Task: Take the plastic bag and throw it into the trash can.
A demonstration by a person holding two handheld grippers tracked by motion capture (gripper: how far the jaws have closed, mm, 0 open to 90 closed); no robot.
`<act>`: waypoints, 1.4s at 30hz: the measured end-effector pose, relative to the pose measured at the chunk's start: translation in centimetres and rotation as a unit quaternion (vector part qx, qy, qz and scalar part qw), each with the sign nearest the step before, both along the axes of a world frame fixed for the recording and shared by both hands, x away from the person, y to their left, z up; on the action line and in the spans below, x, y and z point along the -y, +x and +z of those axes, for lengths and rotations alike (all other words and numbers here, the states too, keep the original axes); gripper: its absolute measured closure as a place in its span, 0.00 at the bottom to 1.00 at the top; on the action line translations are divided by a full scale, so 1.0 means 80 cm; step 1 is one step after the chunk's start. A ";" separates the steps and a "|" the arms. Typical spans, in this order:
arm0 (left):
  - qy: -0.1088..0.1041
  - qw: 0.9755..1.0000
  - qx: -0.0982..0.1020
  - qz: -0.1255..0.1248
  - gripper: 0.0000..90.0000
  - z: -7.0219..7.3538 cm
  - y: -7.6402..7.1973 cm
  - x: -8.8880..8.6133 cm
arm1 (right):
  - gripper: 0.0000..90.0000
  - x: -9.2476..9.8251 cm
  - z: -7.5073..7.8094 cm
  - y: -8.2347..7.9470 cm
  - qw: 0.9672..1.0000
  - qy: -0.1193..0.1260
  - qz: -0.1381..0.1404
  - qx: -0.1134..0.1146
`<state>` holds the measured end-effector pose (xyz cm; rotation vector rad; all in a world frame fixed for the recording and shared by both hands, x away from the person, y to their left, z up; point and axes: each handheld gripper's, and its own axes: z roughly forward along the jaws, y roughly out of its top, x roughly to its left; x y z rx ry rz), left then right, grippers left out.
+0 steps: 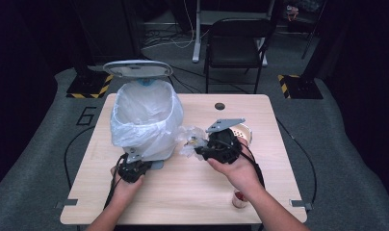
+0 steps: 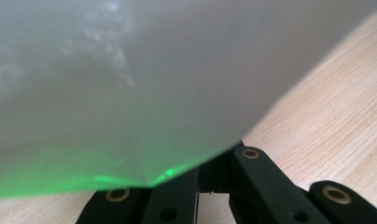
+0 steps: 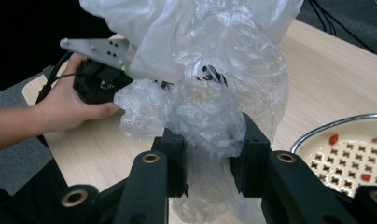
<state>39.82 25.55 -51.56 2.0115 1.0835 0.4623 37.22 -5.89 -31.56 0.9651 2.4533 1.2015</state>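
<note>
**Crumpled plastic carried toward the lined bin**

Far left of the table (image 1: 101, 202): the left gripper (image 1: 133, 166) sits low at the foot of the waste bin (image 1: 144, 122), which stands on the left half of the tabletop with its lid (image 1: 137, 69) tipped up at the back. The bin wears a translucent liner bag (image 1: 135, 130) that drapes over its rim and sides. In the left gripper view the liner (image 2: 130, 84) hangs right over the jaws, which stand closed together; whether a fold of the liner is pinched between them cannot be told. The judgement is that this hand steadies the bin.

Centre: the right gripper (image 1: 202, 150) is held above the table just right of the bin, jaws partly closed and clamped on a wad of crumpled clear plastic (image 3: 200, 116). In the high view the wad (image 1: 190, 139) is near the bin's side wall and below its rim.

Right: a perforated dish (image 3: 350, 154) with red crumbs rests behind the right hand (image 1: 238, 168); a small cup (image 1: 239, 198) stands near the front edge.

Step in hand: disposal of the wad, transport phase, not yet over the opening.

Next move calls for lifting the wad above the rim, moving it left over the opening, then releasing, without snagging the loose liner.
</note>
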 end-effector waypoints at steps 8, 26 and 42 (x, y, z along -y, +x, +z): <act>0.004 1.000 -0.001 -0.004 1.00 0.001 0.000 0.000 | 0.77 -0.007 0.022 0.016 1.000 0.000 0.001 0.013; 0.009 1.000 -0.003 -0.002 1.00 0.001 0.000 0.000 | 0.78 -0.041 0.055 0.050 0.999 0.009 0.025 0.029; 0.005 1.000 -0.003 -0.002 1.00 0.001 0.000 0.000 | 0.79 -0.093 0.071 0.081 0.998 0.010 0.043 0.040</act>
